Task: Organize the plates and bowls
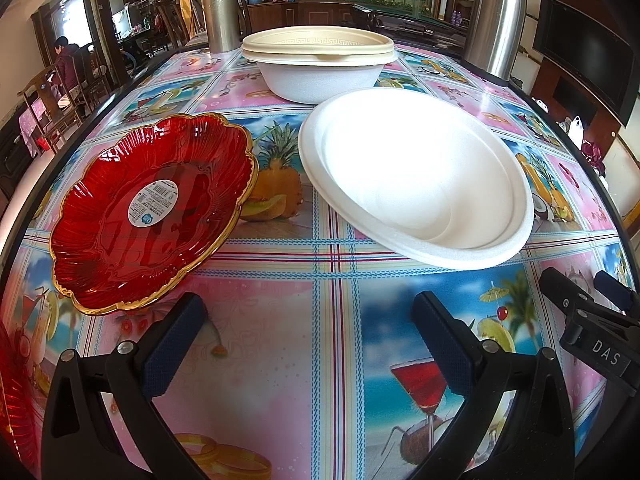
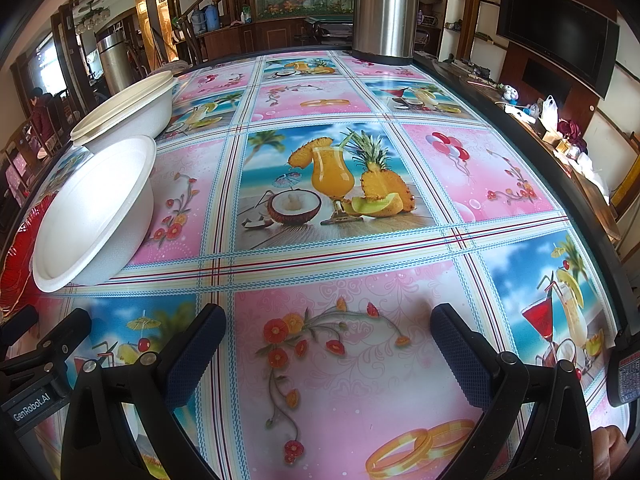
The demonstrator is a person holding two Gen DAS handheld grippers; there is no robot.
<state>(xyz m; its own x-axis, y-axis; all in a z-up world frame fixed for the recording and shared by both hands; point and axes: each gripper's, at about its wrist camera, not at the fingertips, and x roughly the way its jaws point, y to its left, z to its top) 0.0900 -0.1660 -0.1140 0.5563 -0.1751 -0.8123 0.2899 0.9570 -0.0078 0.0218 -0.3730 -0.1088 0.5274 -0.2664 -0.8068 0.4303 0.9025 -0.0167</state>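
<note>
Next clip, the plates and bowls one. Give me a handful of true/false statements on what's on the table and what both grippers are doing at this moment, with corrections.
1. The left gripper is open and holds nothing. True.
2. The red plate has a round sticker on it. True.
3. The nearer white bowl is stacked inside the far bowl. False: it sits apart, in front of it, tilted on the tablecloth.
4. The right gripper is shut on a bowl. False: it is open over bare tablecloth, holding nothing.
5. The far bowl carries a beige lid. True.
6. Only one steel flask stands on the table. False: two do, a left flask and a right flask.
</note>
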